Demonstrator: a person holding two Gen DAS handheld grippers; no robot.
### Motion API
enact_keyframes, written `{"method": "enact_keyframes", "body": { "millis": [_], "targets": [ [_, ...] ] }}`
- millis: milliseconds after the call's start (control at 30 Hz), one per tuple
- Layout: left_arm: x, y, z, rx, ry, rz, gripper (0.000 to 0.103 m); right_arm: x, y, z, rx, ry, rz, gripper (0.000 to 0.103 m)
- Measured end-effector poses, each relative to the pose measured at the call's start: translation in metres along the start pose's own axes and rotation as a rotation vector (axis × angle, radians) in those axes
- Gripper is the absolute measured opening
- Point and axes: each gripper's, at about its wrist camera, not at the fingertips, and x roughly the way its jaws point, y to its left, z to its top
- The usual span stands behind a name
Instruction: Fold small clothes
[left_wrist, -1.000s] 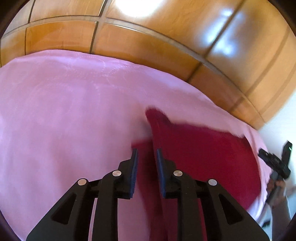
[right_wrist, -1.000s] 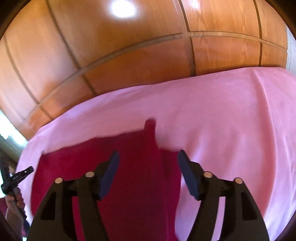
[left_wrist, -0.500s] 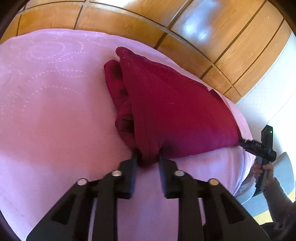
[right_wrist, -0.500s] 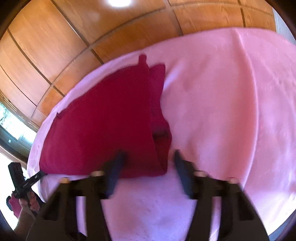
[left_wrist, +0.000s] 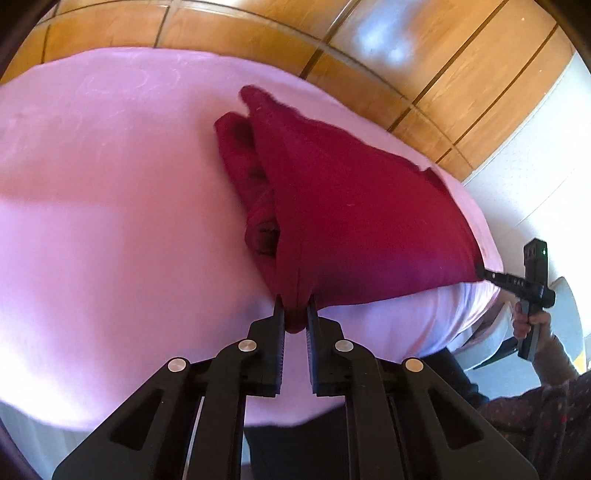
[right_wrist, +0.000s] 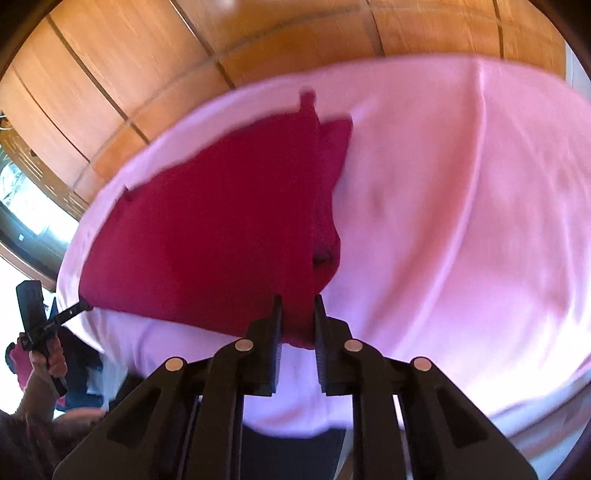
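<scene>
A dark red garment (left_wrist: 351, 206) lies folded lengthwise on the pink cloth (left_wrist: 110, 184) that covers the table. Its near edge is lifted off the cloth and stretched between my two grippers. My left gripper (left_wrist: 294, 306) has one near corner pinched between its pads, and its jaws are still closing. That gripper also shows in the right wrist view, where the left gripper (right_wrist: 79, 306) holds the far tip of the same edge. My right gripper (right_wrist: 297, 306) has the garment (right_wrist: 221, 240) between its pads, jaws still closing. In the left wrist view the right gripper (left_wrist: 484, 274) grips the other corner.
Wooden panelling (left_wrist: 406, 55) runs behind the table, with a white wall (left_wrist: 535, 147) at the right. A bright window (right_wrist: 22, 199) is at the far left. A hand (left_wrist: 524, 321) and patterned sleeve (left_wrist: 535, 413) hold the right gripper. The pink cloth (right_wrist: 461, 221) drops over the near table edge.
Both grippers have drawn back toward the near table edge. The right jaws have gone from wide to tight on the garment's corner. The near edge now hangs taut between the grippers.
</scene>
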Motion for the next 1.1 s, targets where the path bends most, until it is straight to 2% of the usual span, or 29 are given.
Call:
{"method": "enact_keyframes", "body": {
  "millis": [67,100,133,167,200,233,333,400,467,567,667,700,733,767,800,933,1000,1100],
  "targets": [
    [-0.005,0.002,0.001,-0.018,-0.003,-0.005,0.016,-0.001,0.001,0.0,0.003,-0.01,0.0,0.016],
    [-0.009,0.004,0.007,-0.035,-0.014,-0.004,0.027,-0.003,0.002,0.006,0.012,-0.028,0.006,0.021],
    [-0.011,0.007,0.012,-0.046,-0.029,0.003,0.032,-0.005,0.002,0.013,0.016,-0.051,0.006,0.026],
    [-0.014,0.008,0.018,-0.055,-0.048,0.012,0.037,-0.008,0.004,0.021,0.016,-0.077,0.003,0.033],
    [-0.017,0.01,0.027,-0.066,-0.072,0.007,0.037,-0.011,0.005,0.033,0.015,-0.113,-0.003,0.049],
    [-0.017,0.013,0.035,-0.076,-0.086,0.0,0.037,-0.01,0.007,0.046,0.017,-0.143,-0.016,0.054],
    [-0.007,0.018,0.064,-0.093,-0.132,0.008,0.037,0.002,0.011,0.083,0.017,-0.199,-0.036,0.054],
    [0.006,0.022,0.083,-0.112,-0.141,0.026,0.037,0.019,0.012,0.112,0.038,-0.211,-0.052,0.054],
    [0.02,0.024,0.1,-0.125,-0.138,0.006,0.037,0.036,0.015,0.131,0.052,-0.213,-0.069,0.054],
    [0.037,0.029,0.122,-0.145,-0.128,-0.008,0.037,0.063,0.016,0.155,0.063,-0.198,-0.102,0.052],
    [0.054,0.033,0.136,-0.159,-0.102,-0.032,0.037,0.081,0.017,0.167,0.057,-0.179,-0.122,0.043],
    [0.06,0.033,0.139,-0.157,-0.094,-0.044,0.037,0.086,0.02,0.169,0.05,-0.17,-0.12,0.033],
    [0.064,0.033,0.141,-0.155,-0.088,-0.035,0.028,0.087,0.021,0.169,0.037,-0.169,-0.128,0.017],
    [0.067,0.032,0.142,-0.146,-0.088,-0.029,0.016,0.086,0.025,0.17,0.014,-0.177,-0.147,0.009],
    [0.066,0.028,0.142,-0.122,-0.105,-0.005,0.006,0.084,0.026,0.169,0.01,-0.188,-0.153,0.007],
    [0.054,0.015,0.141,-0.049,-0.194,0.057,0.006,0.062,0.033,0.17,-0.008,-0.289,-0.138,0.007],
    [0.059,0.02,0.142,-0.053,-0.193,0.115,0.006,0.065,0.032,0.173,-0.003,-0.298,-0.161,0.007],
    [0.081,0.033,0.141,-0.084,-0.134,0.184,0.006,0.093,0.02,0.174,0.041,-0.237,-0.197,0.007]
  ]
}}
